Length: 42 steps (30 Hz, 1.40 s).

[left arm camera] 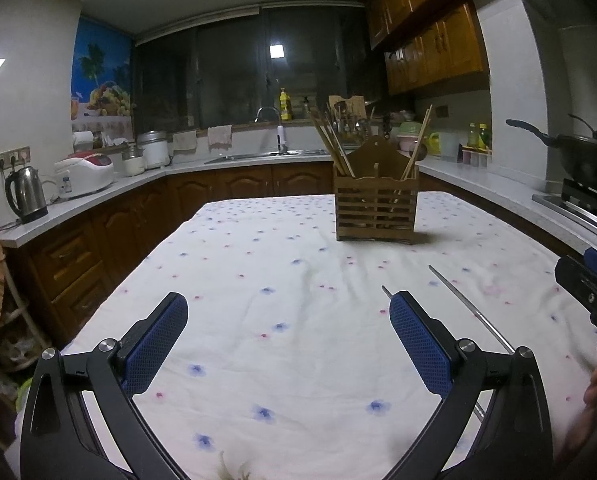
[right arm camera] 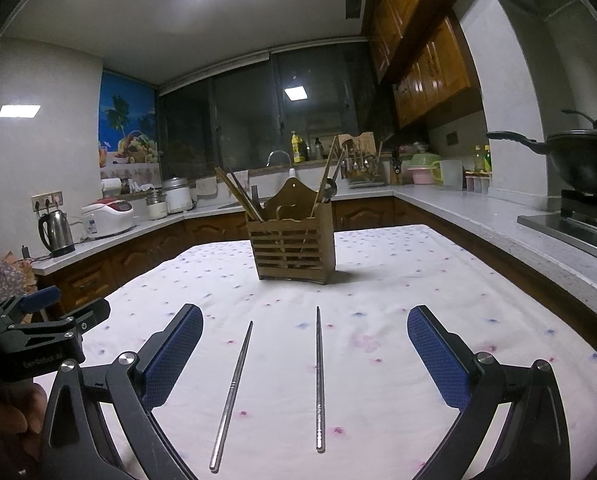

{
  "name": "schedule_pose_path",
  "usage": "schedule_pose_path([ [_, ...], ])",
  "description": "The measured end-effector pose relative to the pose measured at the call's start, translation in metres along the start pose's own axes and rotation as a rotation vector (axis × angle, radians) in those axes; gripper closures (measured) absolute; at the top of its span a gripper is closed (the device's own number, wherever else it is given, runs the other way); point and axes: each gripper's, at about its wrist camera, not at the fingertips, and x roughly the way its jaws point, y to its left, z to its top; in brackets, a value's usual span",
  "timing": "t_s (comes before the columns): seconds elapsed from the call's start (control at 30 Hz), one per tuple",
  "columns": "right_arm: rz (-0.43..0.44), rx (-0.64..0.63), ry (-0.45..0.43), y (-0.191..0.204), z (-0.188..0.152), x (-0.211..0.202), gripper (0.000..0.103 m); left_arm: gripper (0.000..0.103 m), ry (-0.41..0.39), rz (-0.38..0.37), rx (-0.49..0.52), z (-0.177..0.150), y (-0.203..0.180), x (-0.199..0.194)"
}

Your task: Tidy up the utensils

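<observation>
The right gripper (right arm camera: 304, 354) has its jaws spread wide and holding nothing, and between them, on the flowered cloth of the desk (right arm camera: 438, 280), lie 2 metal chopsticks. The left chopstick (right arm camera: 232, 394) slants a little, its thin tip leaning toward the other; the right chopstick (right arm camera: 319, 380) runs nearly straight away from the camera. They lie near each other but apart, tips pointing toward the wooden utensil holder (right arm camera: 292, 246), which stands upright farther back on the desk.

The left gripper (left arm camera: 288, 342) also has its jaws wide apart, with only bare cloth between them. In its view, 1 chopstick shows as a thin rod just beyond the right-hand pad and the other is mostly hidden behind that pad.

The holder is slatted, with a taller back panel, and already carries several wooden chopsticks (right arm camera: 238, 196) in its left part and a few more utensils leaning out on the right; which compartment each sits in is hard to tell.

As for handling, the chopsticks look like polished steel: light, stiff and likely slippery, and thin enough that they lie almost flush on soft cloth. A grip across the thicker, ringed end nearest the camera would probably hold better than one on the tapered tip, and the textured blue pads should help. The risk I would expect is a stick rolling or pivoting as the jaws close, or the cloth being pinched with it.
</observation>
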Motion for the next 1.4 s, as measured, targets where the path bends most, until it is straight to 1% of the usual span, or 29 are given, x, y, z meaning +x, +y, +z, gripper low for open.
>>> schedule_pose_path([
  [0.67, 0.01, 0.003, -0.007, 0.0078, 0.0049, -0.0012, 0.0, 0.0, 0.01, -0.012, -0.005, 0.0013, -0.0005, 0.0024],
  [1.4, 0.014, 0.006, -0.008, 0.0058, 0.005, -0.0012, 0.0, 0.0, 0.015, -0.015, -0.009, 0.0012, -0.0004, 0.0046],
])
